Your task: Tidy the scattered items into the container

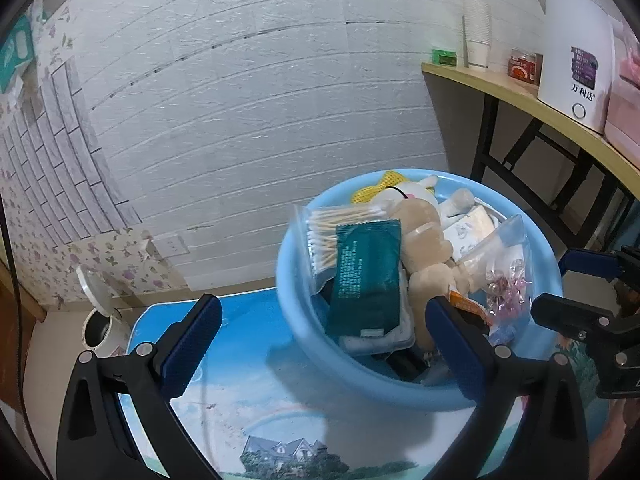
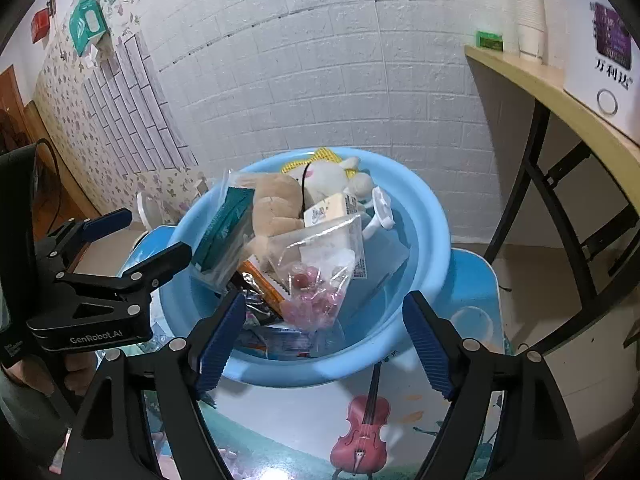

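A light blue basin [image 1: 304, 344] [image 2: 424, 240] stands on a small picture-printed table [image 1: 260, 420] [image 2: 304, 412]. It is piled with a dark green packet [image 1: 366, 276] [image 2: 224, 228], a bag of cotton swabs [image 1: 328, 236], a tan and white plush toy [image 1: 424, 240] [image 2: 280, 204] and a bag of pink candies [image 1: 506, 280] [image 2: 316, 292]. My left gripper [image 1: 324, 344] is open and empty at the basin's near left rim. My right gripper [image 2: 324, 340] is open and empty over the basin's near rim; it also shows in the left wrist view [image 1: 576, 292].
A wooden shelf table [image 1: 520, 92] [image 2: 560, 92] at the right holds a white kettle [image 1: 576, 56], paper cups [image 1: 478, 36] and a small jar [image 1: 524, 64]. A white lidded bin [image 1: 100, 320] stands on the floor left of the table. A white brick wall is behind.
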### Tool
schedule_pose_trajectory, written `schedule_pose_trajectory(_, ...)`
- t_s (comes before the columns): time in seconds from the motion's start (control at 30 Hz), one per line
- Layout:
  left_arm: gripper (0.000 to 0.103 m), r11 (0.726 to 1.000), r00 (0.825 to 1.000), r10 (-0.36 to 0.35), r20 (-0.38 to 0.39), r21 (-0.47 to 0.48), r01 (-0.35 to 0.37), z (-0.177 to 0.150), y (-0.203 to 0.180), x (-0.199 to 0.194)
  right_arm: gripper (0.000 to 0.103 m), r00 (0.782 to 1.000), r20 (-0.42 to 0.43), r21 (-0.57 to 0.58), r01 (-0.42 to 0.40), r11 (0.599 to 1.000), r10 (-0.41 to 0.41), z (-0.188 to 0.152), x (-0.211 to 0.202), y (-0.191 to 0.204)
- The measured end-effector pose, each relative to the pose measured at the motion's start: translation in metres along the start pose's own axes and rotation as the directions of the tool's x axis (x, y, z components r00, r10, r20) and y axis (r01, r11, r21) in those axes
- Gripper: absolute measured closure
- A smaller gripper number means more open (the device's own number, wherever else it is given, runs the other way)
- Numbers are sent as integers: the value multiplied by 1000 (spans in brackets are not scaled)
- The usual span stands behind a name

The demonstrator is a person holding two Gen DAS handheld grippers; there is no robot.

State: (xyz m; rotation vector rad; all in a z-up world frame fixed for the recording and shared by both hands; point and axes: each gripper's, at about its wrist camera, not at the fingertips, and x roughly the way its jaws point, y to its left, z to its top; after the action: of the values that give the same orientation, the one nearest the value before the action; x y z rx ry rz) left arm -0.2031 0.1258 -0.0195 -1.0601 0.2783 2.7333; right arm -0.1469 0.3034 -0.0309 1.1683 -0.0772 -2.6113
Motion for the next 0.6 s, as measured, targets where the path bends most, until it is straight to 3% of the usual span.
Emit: schedule_pose_trajectory(0.6,0,997,998,55,-8,-62,-55,-16,28,-44,25,994,27,34,102,994,-103,-3,-41,15)
